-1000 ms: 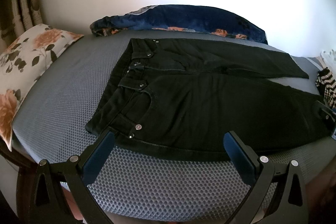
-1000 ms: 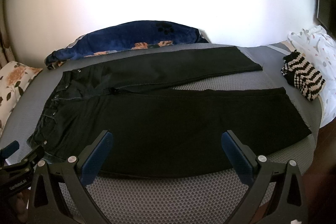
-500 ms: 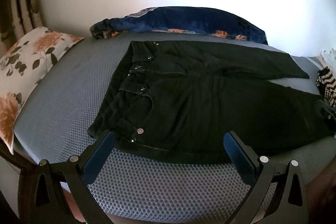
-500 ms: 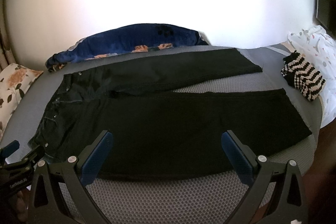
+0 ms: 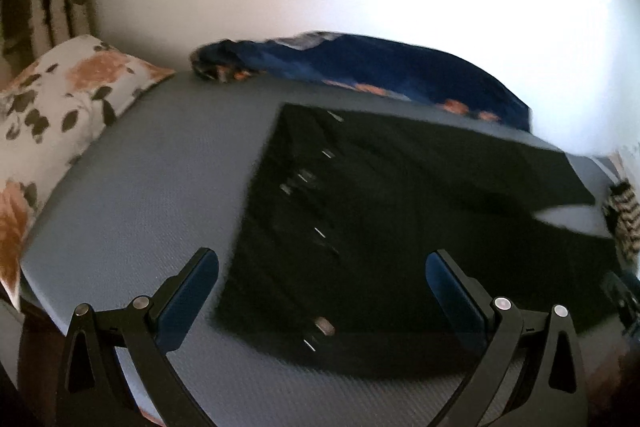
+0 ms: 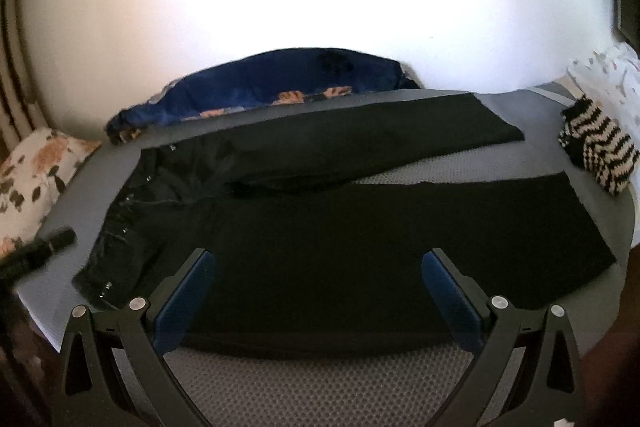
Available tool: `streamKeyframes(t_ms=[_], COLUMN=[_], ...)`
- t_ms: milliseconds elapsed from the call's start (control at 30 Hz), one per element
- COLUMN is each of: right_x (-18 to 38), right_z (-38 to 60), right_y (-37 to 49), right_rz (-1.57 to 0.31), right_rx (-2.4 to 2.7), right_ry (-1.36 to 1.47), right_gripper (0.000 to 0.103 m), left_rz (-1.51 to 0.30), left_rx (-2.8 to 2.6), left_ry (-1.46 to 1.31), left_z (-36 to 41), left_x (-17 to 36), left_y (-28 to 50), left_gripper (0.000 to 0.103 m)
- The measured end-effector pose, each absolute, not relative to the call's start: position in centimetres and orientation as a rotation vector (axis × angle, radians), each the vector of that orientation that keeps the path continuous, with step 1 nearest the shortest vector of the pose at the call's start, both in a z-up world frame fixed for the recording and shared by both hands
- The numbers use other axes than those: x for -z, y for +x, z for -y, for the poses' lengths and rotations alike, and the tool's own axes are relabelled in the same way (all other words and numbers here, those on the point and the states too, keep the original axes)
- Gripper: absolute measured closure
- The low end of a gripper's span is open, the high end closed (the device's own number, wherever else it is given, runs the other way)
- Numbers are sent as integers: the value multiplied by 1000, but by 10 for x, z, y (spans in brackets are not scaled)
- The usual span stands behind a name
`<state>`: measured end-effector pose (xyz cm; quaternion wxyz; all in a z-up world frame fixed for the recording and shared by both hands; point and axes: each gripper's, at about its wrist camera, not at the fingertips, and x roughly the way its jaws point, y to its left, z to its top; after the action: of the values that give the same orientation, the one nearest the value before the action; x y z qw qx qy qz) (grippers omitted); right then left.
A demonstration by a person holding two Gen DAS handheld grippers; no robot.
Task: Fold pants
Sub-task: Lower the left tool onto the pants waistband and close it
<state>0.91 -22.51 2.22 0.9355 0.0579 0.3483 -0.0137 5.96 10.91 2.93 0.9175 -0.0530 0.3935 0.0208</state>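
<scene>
Grey mesh-covered bed (image 6: pixel 320 387) fills the lower half of both views, under a bright white wall. Black pants (image 6: pixel 340 251) lie flat across the middle of it, waistband at the left of the frame, the two legs splayed toward the right with a wedge of bed showing between them.

Both grippers, left gripper (image 5: pixel 322 295) and right gripper (image 6: pixel 318 293), hover at the bottom of their frames with jaws spread wide, holding nothing.

A striped sock (image 6: pixel 598 151) sits at the right edge, just beside the near leg's hem; a blue blanket (image 6: pixel 280 83) lies behind the far leg.

Likely risks: pinching only the top layer of denim so the fold drags unevenly, or sweeping a leg over and catching the sock. The left view is blurred, so an exact waistband grasp point is hard to judge.
</scene>
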Motion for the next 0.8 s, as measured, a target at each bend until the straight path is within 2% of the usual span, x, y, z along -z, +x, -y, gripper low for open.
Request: streamKeyframes(t_ms=[133, 367, 467, 633, 800], right_x=[-29, -34, -26, -4, 16], right_z=[219, 198, 187, 180, 184], right_y=[40, 110, 136, 173, 201], right_rz=[-710, -720, -750, -812, -865], right_rx=[-28, -130, -150, -147, -123], right_ry=[147, 168, 153, 174, 223], right_gripper=[0, 0, 0, 0, 0], left_rz=[-815, -859, -920, -1007, -1084], left_rx=[-47, 106, 221, 294, 313], left_ry=[-136, -348, -495, -667, -744], left_z=[-144, -195, -215, -236, -246], left_x=[-37, -35, -19, 16, 51], left_y=[103, 192, 236, 298, 340], left_gripper=[5, 30, 40, 41, 53])
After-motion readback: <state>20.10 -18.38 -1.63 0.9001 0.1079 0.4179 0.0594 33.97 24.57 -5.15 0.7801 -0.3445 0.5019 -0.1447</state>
